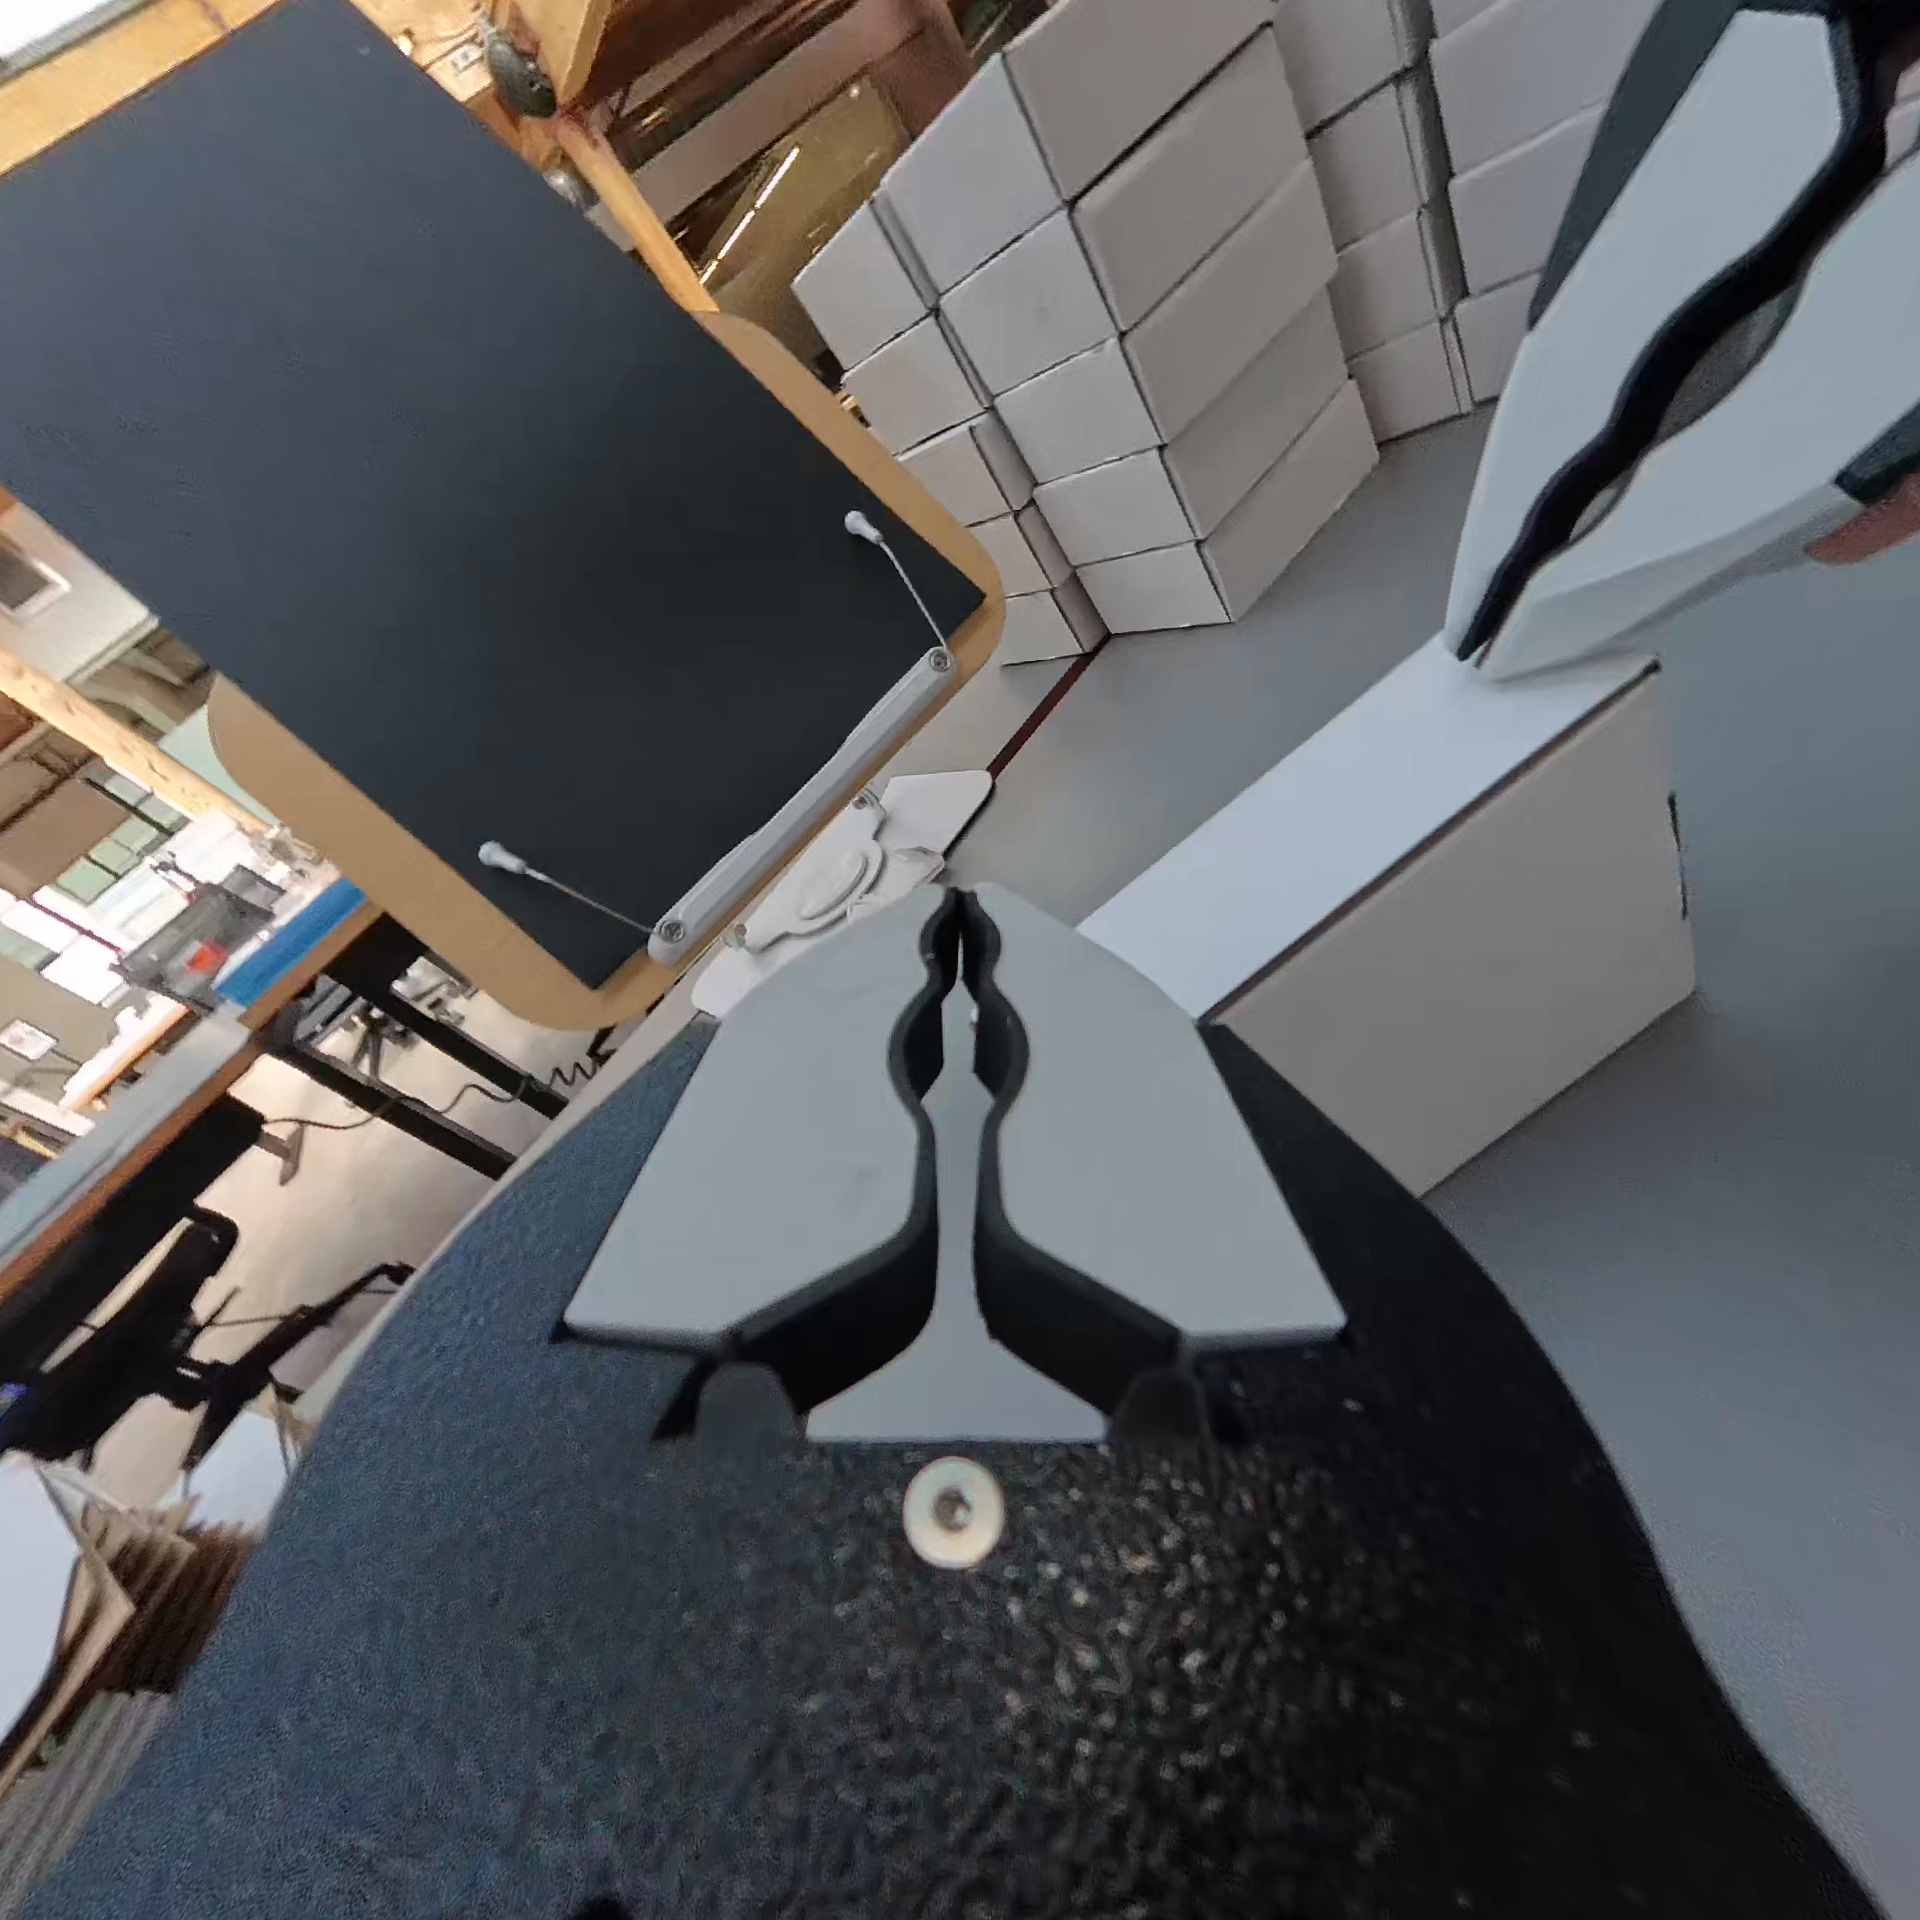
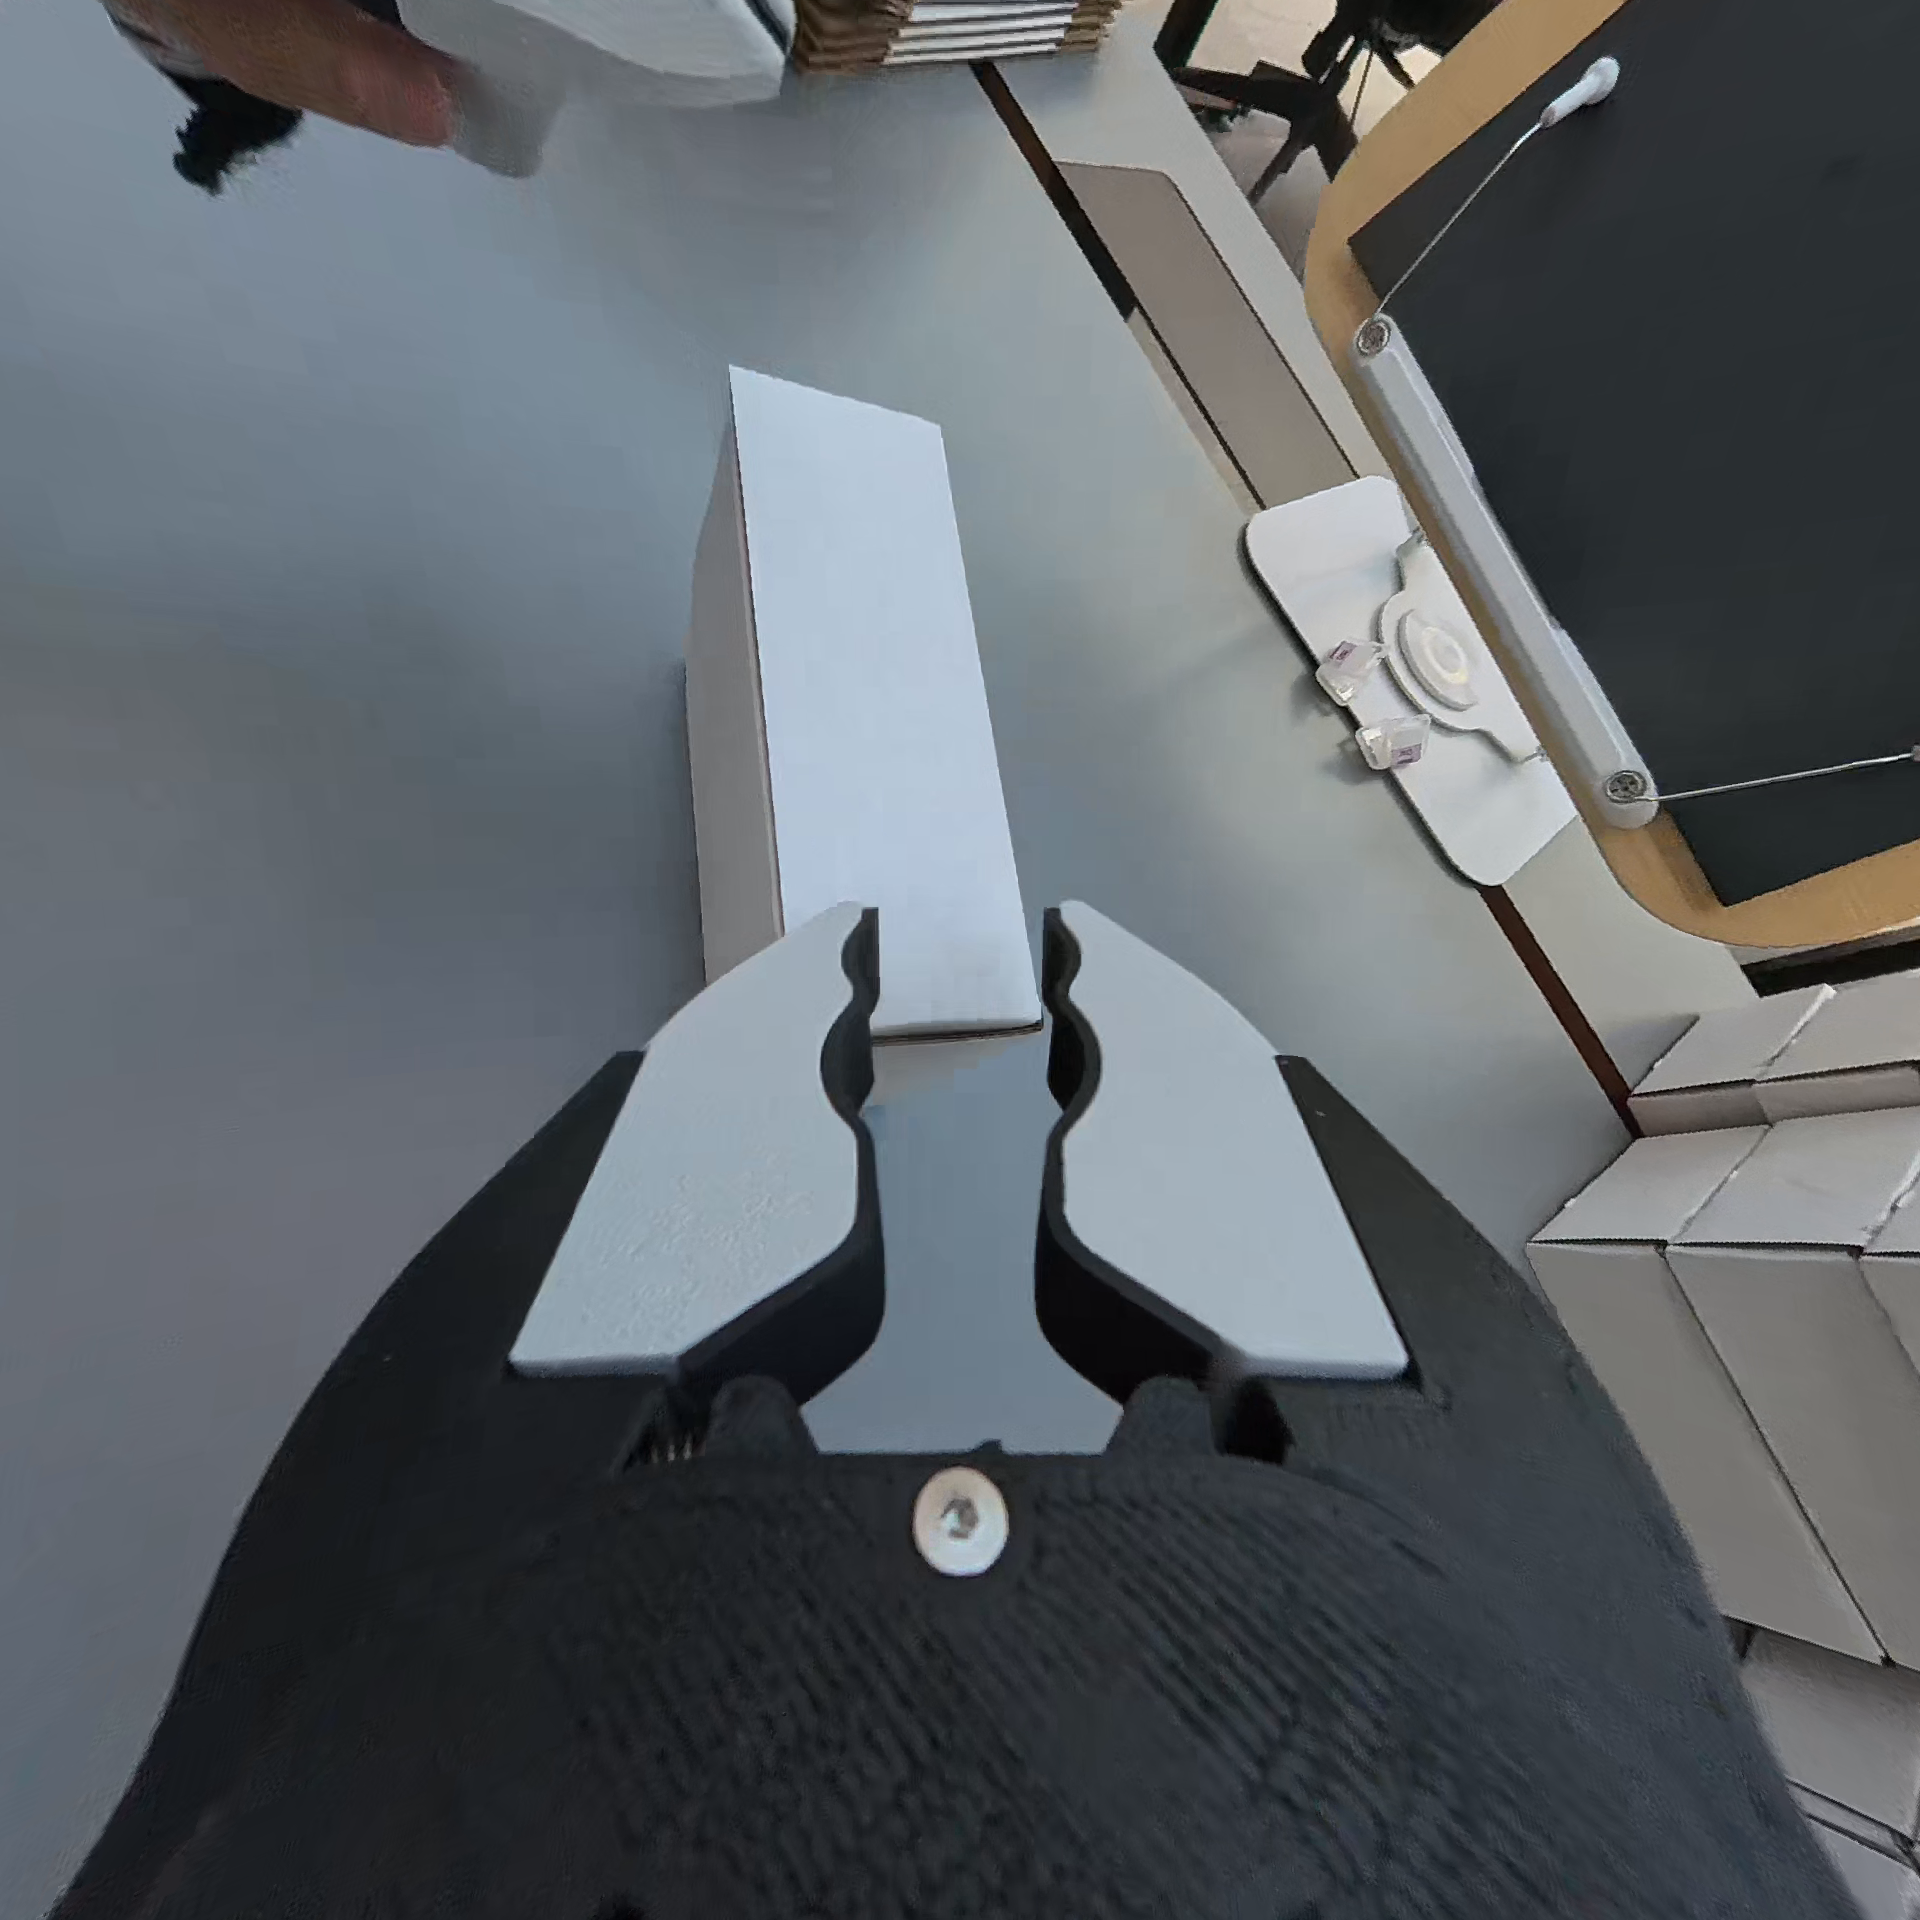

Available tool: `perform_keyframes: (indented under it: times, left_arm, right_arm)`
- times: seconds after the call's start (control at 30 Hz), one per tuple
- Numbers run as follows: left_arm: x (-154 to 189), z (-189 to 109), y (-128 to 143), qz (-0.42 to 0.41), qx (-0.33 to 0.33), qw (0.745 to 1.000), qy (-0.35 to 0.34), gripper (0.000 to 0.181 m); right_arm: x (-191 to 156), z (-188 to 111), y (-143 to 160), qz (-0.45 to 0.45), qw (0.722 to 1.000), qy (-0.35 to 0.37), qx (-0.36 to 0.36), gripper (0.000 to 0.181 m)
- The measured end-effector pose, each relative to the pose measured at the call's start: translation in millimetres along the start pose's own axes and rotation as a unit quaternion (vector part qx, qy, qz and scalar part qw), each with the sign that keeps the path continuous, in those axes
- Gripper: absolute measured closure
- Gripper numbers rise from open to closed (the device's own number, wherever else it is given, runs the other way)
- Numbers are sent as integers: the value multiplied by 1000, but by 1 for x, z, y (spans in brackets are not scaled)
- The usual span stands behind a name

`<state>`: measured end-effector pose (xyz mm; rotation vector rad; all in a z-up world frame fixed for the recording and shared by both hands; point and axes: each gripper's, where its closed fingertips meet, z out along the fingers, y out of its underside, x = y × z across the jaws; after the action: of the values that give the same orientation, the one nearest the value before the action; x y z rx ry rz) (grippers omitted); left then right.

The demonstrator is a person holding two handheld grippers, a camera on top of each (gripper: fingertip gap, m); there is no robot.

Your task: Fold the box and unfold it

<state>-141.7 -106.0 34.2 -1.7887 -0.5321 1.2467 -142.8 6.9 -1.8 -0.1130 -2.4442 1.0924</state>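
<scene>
A closed white cardboard box [image 1: 1455, 935] stands on the grey table [image 1: 1714, 1351]. My left gripper [image 1: 958, 916] is shut and empty, held to the left of the box and apart from it. My right gripper [image 2: 958, 920] is open and empty, its fingertips hovering over the near end of the box [image 2: 873, 707]. In the left wrist view the right gripper [image 1: 1481, 644] shows just above the box's top edge. The left gripper, held by a hand, shows at the far top left of the right wrist view [image 2: 582, 73].
Stacks of folded white boxes [image 1: 1122, 364] stand at the table's back, also seen in the right wrist view [image 2: 1714, 1299]. A black panel with a wooden rim [image 1: 416, 468] sits on a white stand base [image 2: 1403, 675] by the table edge. Flat cardboard blanks [image 2: 935, 31] lie beyond.
</scene>
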Motion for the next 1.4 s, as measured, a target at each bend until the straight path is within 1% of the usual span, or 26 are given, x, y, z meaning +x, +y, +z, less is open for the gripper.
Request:
perform_keyframes:
  times: [0.07, 0.1, 0.17, 0.23, 0.3, 0.37, 0.43, 0.5, 0.57, 0.6, 0.73, 0.87, 0.93, 1.0, 1.03, 1.13, 1.2, 1.3, 1.33, 1.4]
  left_arm:
    - [-16, -14, 12, -65, -12, 998, -11, 181]
    - [-20, -20, 18, -76, -14, 997, -14, 181]
    - [-22, -26, 27, -77, -19, 997, -14, 181]
    - [-19, -29, 35, -76, -34, 996, -11, 181]
    - [-11, -31, 40, -96, -40, 995, -2, 180]
    - [4, -34, 42, -127, -33, 991, 20, 179]
    - [20, -37, 47, -145, -30, 988, 37, 179]
    - [31, -41, 55, -133, -44, 989, 44, 179]
    - [39, -45, 63, -114, -60, 991, 46, 178]
    - [41, -47, 65, -108, -64, 991, 47, 177]
    - [44, -53, 67, -119, -62, 990, 52, 177]
    - [45, -57, 71, -131, -61, 988, 52, 178]
    - [48, -58, 75, -128, -67, 988, 56, 178]
    - [49, -58, 77, -122, -73, 988, 55, 178]
    - [50, -58, 77, -121, -74, 988, 56, 178]
    - [54, -59, 75, -117, -72, 989, 63, 178]
    - [57, -58, 75, -113, -74, 989, 66, 178]
    - [61, -51, 73, -134, -67, 986, 76, 178]
    - [63, -49, 71, -145, -63, 984, 80, 178]
    - [67, -44, 66, -160, -55, 982, 85, 179]
  right_arm:
    - [1, -4, -18, 23, 999, -35, 24, 143]
    - [-1, -4, -27, 29, 997, -56, 33, 140]
    - [-2, 4, -40, 26, 996, -86, 18, 132]
    - [-7, 19, -42, 21, 992, -119, -30, 122]
    - [-15, 36, -33, 21, 982, -153, -105, 112]
    - [-19, 49, -24, 11, 973, -166, -162, 111]
    - [-26, 59, -20, 13, 962, -190, -197, 110]
    - [-33, 65, -15, 15, 950, -214, -226, 111]
    - [-34, 71, -10, 9, 942, -221, -252, 112]
    - [-34, 73, -8, 2, 940, -222, -259, 116]
    - [-34, 75, -7, -21, 938, -229, -260, 118]
    - [-39, 66, -6, -62, 942, -232, -236, 119]
    - [-34, 53, -6, -106, 950, -201, -213, 118]
    - [-22, 32, -8, -164, 960, -142, -175, 118]
    - [-13, 17, -11, -187, 966, -101, -150, 118]
    - [8, -36, -4, -235, 966, -21, -104, 119]
    - [23, -63, 12, -247, 963, 24, -102, 119]
    - [42, -93, 37, -269, 954, 93, -99, 119]
    - [50, -100, 46, -279, 947, 122, -100, 119]
    - [69, -112, 65, -322, 924, 185, -90, 119]
